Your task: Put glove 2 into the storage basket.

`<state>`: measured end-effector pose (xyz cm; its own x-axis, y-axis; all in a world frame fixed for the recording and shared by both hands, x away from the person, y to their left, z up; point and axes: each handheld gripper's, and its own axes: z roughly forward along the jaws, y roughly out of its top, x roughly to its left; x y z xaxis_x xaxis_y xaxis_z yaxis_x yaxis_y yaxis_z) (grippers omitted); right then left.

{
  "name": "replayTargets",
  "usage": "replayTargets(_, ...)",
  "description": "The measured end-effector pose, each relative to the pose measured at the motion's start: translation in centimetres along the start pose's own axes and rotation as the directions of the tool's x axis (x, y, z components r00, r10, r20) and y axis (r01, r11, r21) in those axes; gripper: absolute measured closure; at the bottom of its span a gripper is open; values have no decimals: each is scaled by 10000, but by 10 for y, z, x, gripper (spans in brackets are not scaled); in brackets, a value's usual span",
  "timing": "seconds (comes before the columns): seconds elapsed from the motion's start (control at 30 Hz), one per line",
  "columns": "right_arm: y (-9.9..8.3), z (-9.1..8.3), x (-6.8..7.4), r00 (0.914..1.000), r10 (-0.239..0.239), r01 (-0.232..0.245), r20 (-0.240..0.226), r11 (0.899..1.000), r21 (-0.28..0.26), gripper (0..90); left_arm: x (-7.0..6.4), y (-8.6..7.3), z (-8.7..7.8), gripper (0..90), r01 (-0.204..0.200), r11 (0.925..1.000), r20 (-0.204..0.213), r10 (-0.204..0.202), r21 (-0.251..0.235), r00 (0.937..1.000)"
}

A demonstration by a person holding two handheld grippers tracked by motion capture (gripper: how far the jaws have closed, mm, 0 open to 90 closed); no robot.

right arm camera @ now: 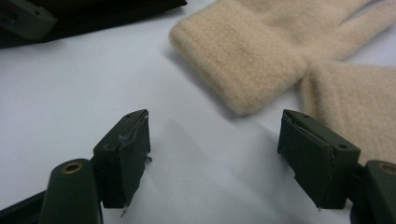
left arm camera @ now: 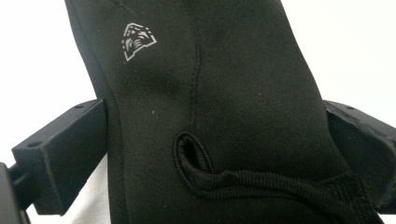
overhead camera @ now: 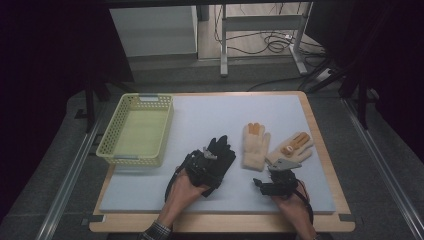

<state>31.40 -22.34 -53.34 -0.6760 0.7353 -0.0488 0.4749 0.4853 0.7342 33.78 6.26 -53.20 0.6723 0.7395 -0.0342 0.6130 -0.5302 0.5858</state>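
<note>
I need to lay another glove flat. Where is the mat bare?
Bare: far strip of the mat beyond the black glove and cream gloves, right of the yellow basket. Crowded: the near middle, around both grippers.

A lab-like recording room: dark curtains hem the table (overhead camera: 320, 150), and beyond it loose cables (overhead camera: 272, 42) trail under a metal frame (overhead camera: 260, 22).
</note>
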Motion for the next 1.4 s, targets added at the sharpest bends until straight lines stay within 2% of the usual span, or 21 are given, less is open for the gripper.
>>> replayTargets(0.07, 0, 0, 0, 10000, 10, -10, -1, 10000, 0, 249, 2, 1, -5, 120, -41, 10000, -9, 41, 72, 10000)
replayTargets(0.13, 0, 0, 0, 10000, 7, -7, 1, 10000, 1, 249, 2, 2, -8, 240, -129, 9999, -104, 129, 36, 9999)
replayTargets(0.17, 0, 0, 0, 10000, 8, -8, 0, 10000, 2, 249, 2, 2, -9, 316, -185, 9998, 11, 185, -6, 9998)
replayTargets(0.2, 0, 0, 0, 10000, 8, -8, -1, 10000, 4, 249, 3, 2, -9, 395, -151, 9999, 316, 153, -72, 9994)
replayTargets(0.3, 0, 0, 0, 10000, -3, 3, 1, 10000, 7, 249, 5, 2, -10, 546, -111, 9998, 372, 117, -172, 9992)
replayTargets(0.43, 0, 0, 0, 10000, -2, 2, 1, 10000, 8, 248, 10, 2, -13, 660, 71, 9995, 511, -55, -315, 9987)
replayTargets(0.57, 0, 0, 0, 10000, 14, -14, -4, 10000, 7, 248, 17, 6, -20, 680, 202, 9992, 521, -184, -335, 9985)
replayTargets(0.7, 0, 0, 0, 10000, 10, -10, -2, 10000, 8, 247, 25, 12, -31, 677, 63, 9988, 119, -57, -486, 9999)
replayTargets(0.93, 0, 0, 0, 10000, 10, -10, -7, 10000, 5, 246, 41, 25, -51, 670, 93, 9979, -185, -105, -644, 9998)
replayTargets(1.03, 0, 0, 0, 10000, 12, -12, -6, 10000, 5, 246, 54, 33, -67, 669, 211, 9967, -389, -242, -783, 9989)
replayTargets(1.07, 0, 0, 0, 10000, 12, -12, -6, 10000, 5, 246, 54, 33, -67, 668, 211, 9967, -389, -242, -783, 9989)
replayTargets(1.17, 0, 0, 0, 10000, 11, -11, -6, 10000, 3, 245, 71, 39, -81, 668, 414, 9949, -706, -480, -919, 9964)
replayTargets(1.2, 0, 0, 0, 10000, 4, -4, -10, 10000, -1, 245, 71, 39, -81, 668, 414, 9949, -706, -480, -919, 9964)
replayTargets(1.23, 0, 0, 0, 10000, 8, -8, -11, 10000, 2, 245, 81, 41, -89, 668, 535, 9942, -889, -618, -935, 9941)
replayTargets(1.27, 0, 0, 0, 10000, -8, 8, -8, 10000, -4, 245, 81, 41, -89, 668, 535, 9942, -889, -618, -935, 9941)
replayTargets(1.37, 0, 0, 0, 10000, -11, 11, -5, 10000, -5, 245, 102, 41, -103, 667, 833, 9906, -1195, -962, -1084, 9882)
replayTargets(1.4, 0, 0, 0, 10000, -3, 3, -5, 10000, -24, 245, 102, 41, -103, 666, 833, 9906, -1195, -962, -1084, 9882)
